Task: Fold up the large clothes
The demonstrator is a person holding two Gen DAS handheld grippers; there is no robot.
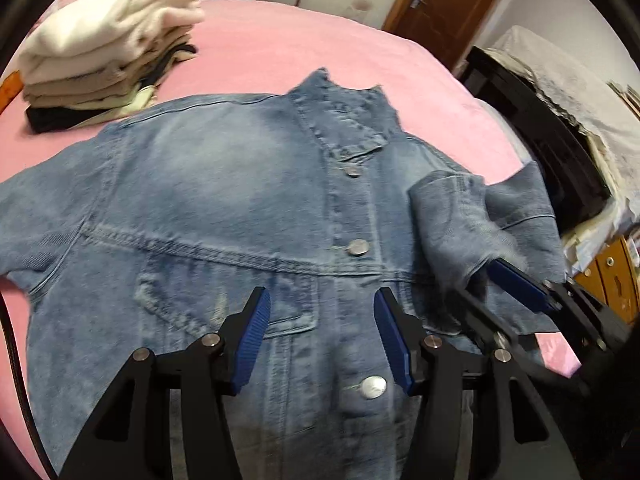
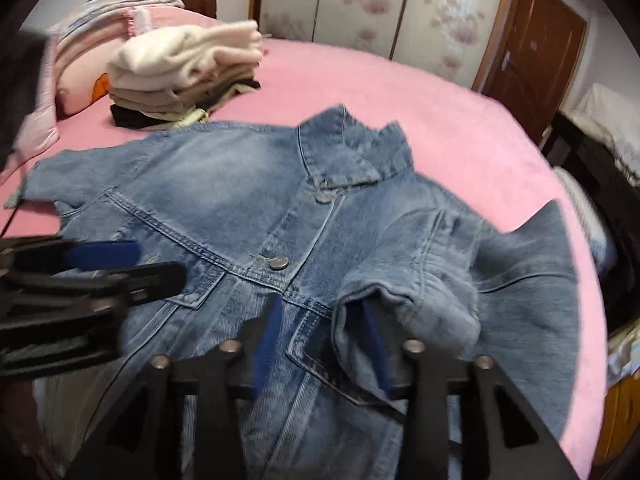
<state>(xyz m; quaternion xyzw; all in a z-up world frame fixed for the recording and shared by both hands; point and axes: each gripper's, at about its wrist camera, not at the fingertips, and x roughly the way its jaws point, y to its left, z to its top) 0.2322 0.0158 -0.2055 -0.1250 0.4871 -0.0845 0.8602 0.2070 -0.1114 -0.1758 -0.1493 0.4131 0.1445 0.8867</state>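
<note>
Left gripper (image 1: pixel 322 336) spread wide, nothing between its pads, hovering over the button placket of the denim jacket (image 1: pixel 208 200). Right gripper (image 2: pixel 320 344) parted too, its far pad at the folded sleeve cuff (image 2: pixel 404 312), at three o'clock from the left one. Jacket lies front-up on the pink bed (image 2: pixel 400 92). No readable writing.

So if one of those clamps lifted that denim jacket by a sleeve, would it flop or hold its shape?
Probably mostly flop. The denim jacket lies slack on the pink bed, and its folded-in sleeve bends softly yet keeps a rounded, puffed cuff, so the cloth looks thick and somewhat stiff. With its metal buttons and heavy seams, it is likely weighty and would drag rather than slide easily.
</note>
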